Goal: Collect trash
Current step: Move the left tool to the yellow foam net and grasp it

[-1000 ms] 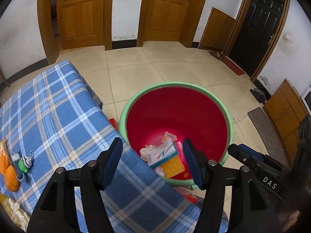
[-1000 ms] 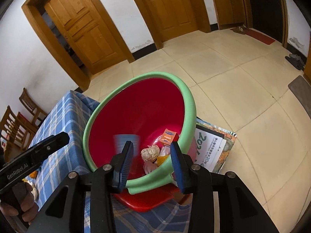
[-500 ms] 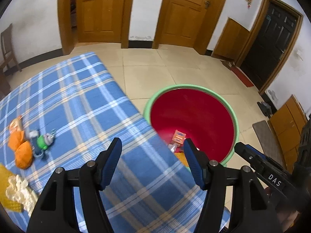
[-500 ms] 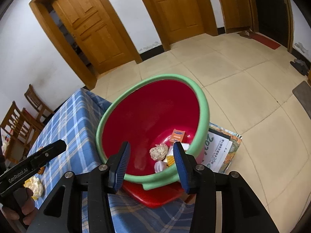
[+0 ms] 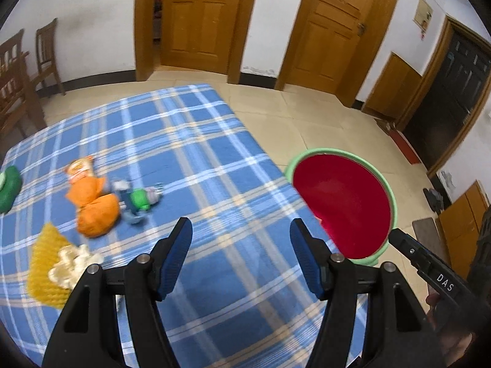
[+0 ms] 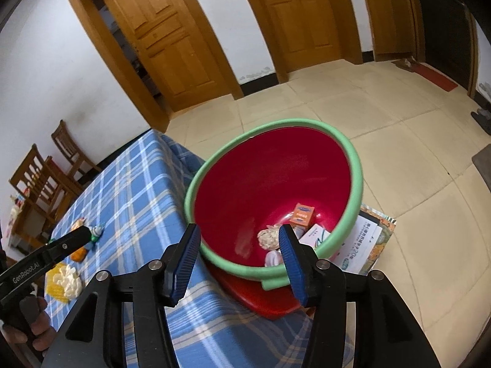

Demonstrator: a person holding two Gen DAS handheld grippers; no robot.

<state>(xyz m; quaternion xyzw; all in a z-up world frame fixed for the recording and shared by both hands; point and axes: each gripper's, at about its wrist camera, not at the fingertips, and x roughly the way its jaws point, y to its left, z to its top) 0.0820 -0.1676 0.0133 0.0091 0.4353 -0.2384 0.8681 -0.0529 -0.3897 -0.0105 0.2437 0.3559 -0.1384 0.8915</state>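
A red bin with a green rim stands beside the blue plaid table. In it lie an orange carton, a crumpled wad and a white packet. On the table lie an orange wrapper, a green and blue piece, and a white wad on a yellow mesh. My left gripper is open and empty above the table. My right gripper is open and empty at the bin's near rim.
A green object lies at the table's left edge. A red stool and a printed sheet lie under the bin. Wooden chairs stand at the far left. Wooden doors line the back wall.
My left gripper has swung left from over the bin to above the table, bringing the table's trash into view. My right gripper has drawn back slightly and opened wider.
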